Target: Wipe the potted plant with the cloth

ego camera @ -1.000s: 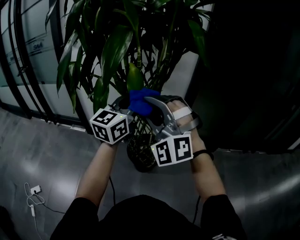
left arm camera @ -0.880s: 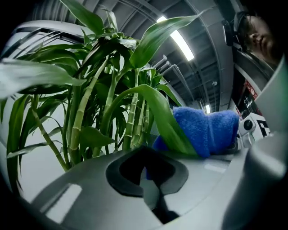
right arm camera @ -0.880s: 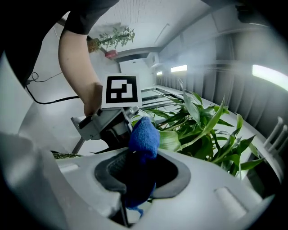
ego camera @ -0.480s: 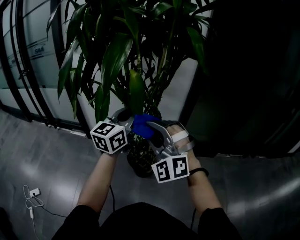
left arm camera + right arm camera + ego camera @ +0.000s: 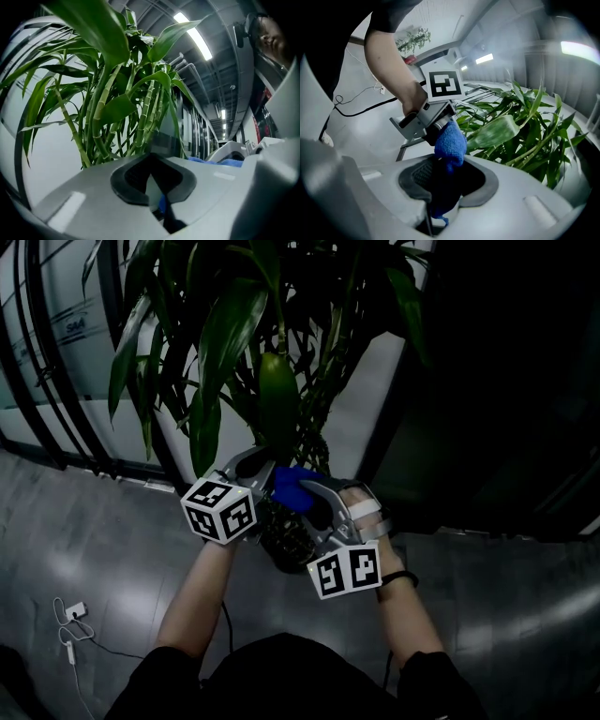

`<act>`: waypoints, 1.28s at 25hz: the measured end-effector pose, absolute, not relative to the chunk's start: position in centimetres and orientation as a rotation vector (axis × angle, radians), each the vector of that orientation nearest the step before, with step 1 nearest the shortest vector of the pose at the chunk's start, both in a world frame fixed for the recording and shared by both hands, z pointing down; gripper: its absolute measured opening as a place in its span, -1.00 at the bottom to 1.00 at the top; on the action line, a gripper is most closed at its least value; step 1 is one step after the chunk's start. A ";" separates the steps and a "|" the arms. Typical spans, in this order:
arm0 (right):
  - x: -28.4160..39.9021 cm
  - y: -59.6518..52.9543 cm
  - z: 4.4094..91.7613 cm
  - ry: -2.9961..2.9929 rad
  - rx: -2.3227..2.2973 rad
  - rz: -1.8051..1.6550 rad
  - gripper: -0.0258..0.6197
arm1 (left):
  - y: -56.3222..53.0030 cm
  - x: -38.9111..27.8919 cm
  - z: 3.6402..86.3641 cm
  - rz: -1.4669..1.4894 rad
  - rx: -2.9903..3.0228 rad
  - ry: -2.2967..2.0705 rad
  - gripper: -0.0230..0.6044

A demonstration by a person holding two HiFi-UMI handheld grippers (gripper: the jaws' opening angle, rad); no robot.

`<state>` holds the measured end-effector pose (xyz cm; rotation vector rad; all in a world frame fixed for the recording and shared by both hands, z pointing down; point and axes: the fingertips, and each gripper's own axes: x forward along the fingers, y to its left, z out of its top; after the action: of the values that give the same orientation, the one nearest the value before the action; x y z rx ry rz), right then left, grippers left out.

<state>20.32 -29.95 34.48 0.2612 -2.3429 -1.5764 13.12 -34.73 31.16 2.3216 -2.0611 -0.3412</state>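
Blue cloth (image 5: 292, 485), clamped in my right hand-held gripper (image 5: 443, 187), has slid down to the leaf (image 5: 277, 399) tip. My left hand-held gripper (image 5: 157, 190) just beside it seems to pinch that tip, so this stroke looks nearly finished.

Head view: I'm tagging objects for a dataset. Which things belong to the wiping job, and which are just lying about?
In the job: plant, cloth, right gripper shut on the cloth, left gripper beside it.
Lying about: white cable on the floor.
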 end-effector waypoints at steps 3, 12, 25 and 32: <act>20.5 -30.0 35.1 -2.345 0.264 -1.553 -0.59 | -34.4 13.0 31.5 -0.340 2.323 -2.061 -0.91; 21.8 -29.9 39.1 -2.388 0.285 -1.354 -0.59 | -31.7 12.0 34.7 -0.290 2.298 -2.075 -0.91; 27.3 -30.5 40.5 -2.872 0.676 -0.455 -0.59 | -26.7 11.6 37.6 -0.147 2.422 -2.133 -0.91; 34.4 -31.9 41.9 -2.899 0.983 0.044 -0.59 | -23.2 12.9 40.7 -0.273 2.409 -2.065 -0.91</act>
<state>34.37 -31.85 41.90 0.9834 -2.8988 0.0437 12.90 -23.15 40.69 2.4094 -2.0648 -0.2730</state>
